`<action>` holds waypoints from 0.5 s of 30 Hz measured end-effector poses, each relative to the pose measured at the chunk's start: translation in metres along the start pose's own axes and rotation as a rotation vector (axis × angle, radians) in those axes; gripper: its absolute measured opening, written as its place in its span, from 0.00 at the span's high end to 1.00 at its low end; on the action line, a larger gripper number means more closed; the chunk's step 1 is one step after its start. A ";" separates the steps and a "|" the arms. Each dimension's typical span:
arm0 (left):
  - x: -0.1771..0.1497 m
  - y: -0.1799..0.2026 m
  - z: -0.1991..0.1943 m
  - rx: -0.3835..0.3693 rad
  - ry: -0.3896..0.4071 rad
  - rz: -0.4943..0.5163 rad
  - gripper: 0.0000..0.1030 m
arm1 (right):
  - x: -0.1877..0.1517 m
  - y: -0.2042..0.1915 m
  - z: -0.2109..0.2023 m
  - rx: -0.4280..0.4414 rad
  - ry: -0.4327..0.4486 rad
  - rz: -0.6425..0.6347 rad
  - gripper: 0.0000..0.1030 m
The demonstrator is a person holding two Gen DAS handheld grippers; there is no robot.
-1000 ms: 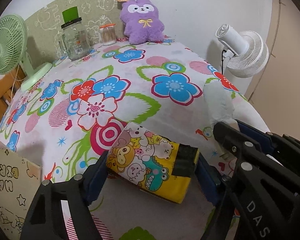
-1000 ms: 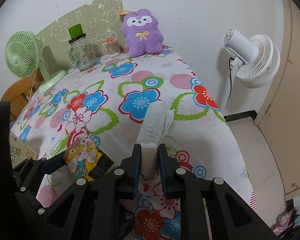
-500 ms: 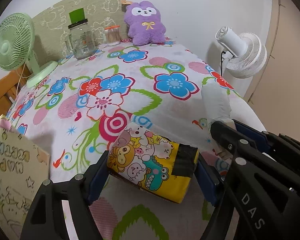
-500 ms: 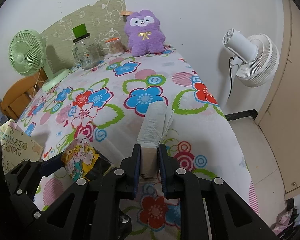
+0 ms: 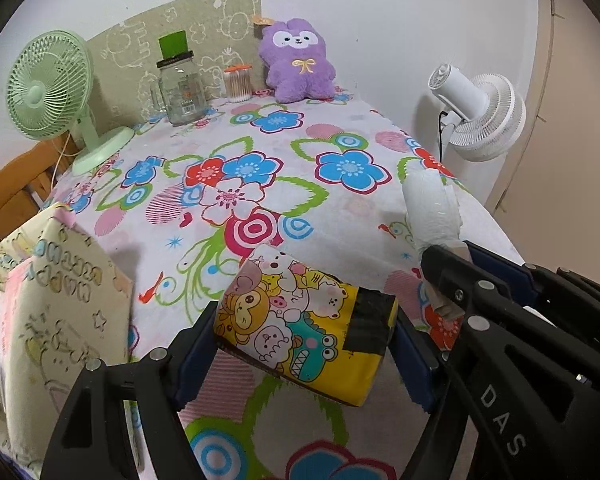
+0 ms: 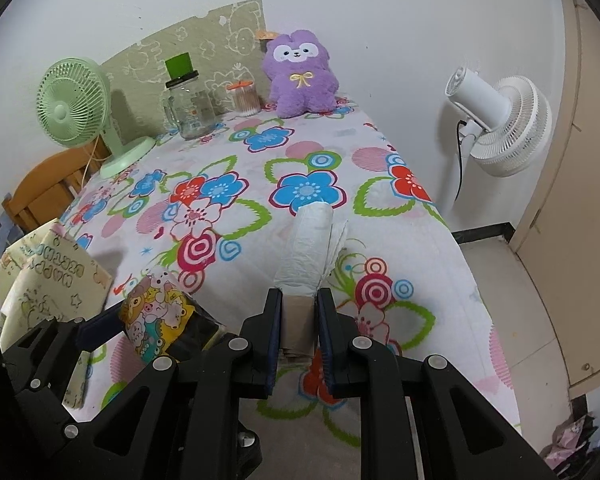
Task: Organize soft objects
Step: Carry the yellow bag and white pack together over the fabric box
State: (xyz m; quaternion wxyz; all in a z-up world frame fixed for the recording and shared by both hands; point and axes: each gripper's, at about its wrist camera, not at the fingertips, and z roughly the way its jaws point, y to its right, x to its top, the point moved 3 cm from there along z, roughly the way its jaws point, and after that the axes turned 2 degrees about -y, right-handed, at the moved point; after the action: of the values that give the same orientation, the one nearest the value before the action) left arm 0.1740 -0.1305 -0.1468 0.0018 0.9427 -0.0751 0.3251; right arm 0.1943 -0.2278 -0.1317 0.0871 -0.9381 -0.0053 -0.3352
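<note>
My left gripper (image 5: 304, 334) is shut on a yellow cartoon-printed soft pack (image 5: 300, 320), held by its two sides just above the flowered tablecloth (image 5: 260, 168). The right gripper (image 6: 298, 308) is shut on the brown end of a white folded soft pad (image 6: 310, 248), which sticks out forward beyond the fingers. In the left wrist view the pad (image 5: 432, 208) and right gripper (image 5: 452, 276) sit at the right. The right wrist view shows the pack (image 6: 160, 316) at lower left. A purple plush (image 5: 296, 64) leans on the far wall.
A pale paper bag with birthday lettering (image 5: 52, 312) stands open at the near left. At the back are a green desk fan (image 5: 48, 88), a glass jar (image 5: 180, 88) and a cotton-swab tub (image 5: 238, 84). A white floor fan (image 6: 500, 120) stands beyond the table's right edge.
Both grippers have drawn back toward the table's near edge and risen a little, each keeping its item. The paper bag has come further into view on the left.
</note>
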 end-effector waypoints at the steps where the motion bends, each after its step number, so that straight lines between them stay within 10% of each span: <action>1: -0.001 0.000 -0.003 -0.001 0.003 0.000 0.21 | -0.001 0.000 -0.002 0.000 0.002 0.000 0.80; 15: -0.006 0.005 -0.050 -0.032 0.079 0.014 0.21 | -0.007 -0.009 -0.052 -0.022 0.066 -0.018 0.81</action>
State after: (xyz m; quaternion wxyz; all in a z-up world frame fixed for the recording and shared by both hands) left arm 0.1378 -0.1317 -0.1113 0.0178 0.9285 -0.0869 0.3607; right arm 0.1560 -0.2269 -0.0951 0.0741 -0.9273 -0.0072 -0.3668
